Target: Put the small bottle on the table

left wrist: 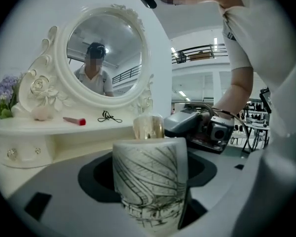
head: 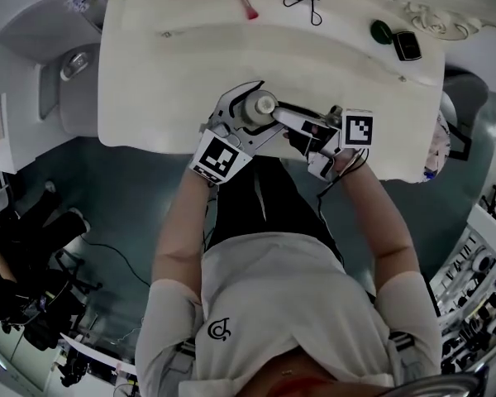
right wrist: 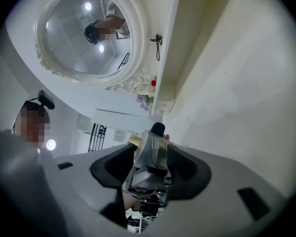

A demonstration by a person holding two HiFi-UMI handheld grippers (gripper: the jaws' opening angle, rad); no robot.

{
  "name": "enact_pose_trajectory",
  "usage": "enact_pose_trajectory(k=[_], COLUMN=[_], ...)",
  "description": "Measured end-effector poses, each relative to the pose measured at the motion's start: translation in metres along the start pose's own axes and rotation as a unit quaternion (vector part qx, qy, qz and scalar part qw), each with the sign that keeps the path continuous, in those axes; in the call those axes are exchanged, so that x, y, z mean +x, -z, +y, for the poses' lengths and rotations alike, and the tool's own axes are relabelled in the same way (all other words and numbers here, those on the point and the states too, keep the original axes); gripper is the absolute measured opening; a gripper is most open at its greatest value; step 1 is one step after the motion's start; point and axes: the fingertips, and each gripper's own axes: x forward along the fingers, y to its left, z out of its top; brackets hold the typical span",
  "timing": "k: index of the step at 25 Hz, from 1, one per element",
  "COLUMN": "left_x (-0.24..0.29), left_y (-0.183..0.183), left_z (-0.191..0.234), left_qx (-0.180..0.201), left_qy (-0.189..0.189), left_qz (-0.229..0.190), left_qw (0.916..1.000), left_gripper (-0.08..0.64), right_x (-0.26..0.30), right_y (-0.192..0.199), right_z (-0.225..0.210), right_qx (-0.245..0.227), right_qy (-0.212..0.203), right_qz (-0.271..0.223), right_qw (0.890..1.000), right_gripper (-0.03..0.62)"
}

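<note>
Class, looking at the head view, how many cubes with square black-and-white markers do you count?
2. One marker cube sits at the dressing table's near edge, left in the view; the other lies to its right, by the same edge. None seems hidden.

cream dressing table [head: 149,98] with round ornate mirror [left wrist: 103,53] on a teal floor [head: 124,213].
</note>
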Motion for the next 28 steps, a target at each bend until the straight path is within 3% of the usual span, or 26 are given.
enact_pose_trajectory(k=[14, 21, 28], left_x=[0.02, 0.015, 0.006], left_y=[0.036, 0.034, 0.044], left_z=[-0.003, -0.004, -0.013], left_qx=[0.015, 0.012, 0.001], left_qy=[0.025, 0.031, 0.049], left_qz=[0.092, 0.097, 0.121], left_qw=[0.9953, 0.9947, 0.9915], left_gripper=[0.354, 0.354, 0.357], right_x=[-0.015, -0.011, 0.002], right_y=[-0.004, -0.001, 0.013], right_z=[-0.031, -0.027, -0.027], right_qx=[0.023, 0.019, 0.01], right_qy=[0.007, 0.007, 0.019], right_qz=[-0.04, -0.05, -0.023], right_qw=[0.999, 0.999, 0.999], right_gripper=[0.198, 0.198, 0.216])
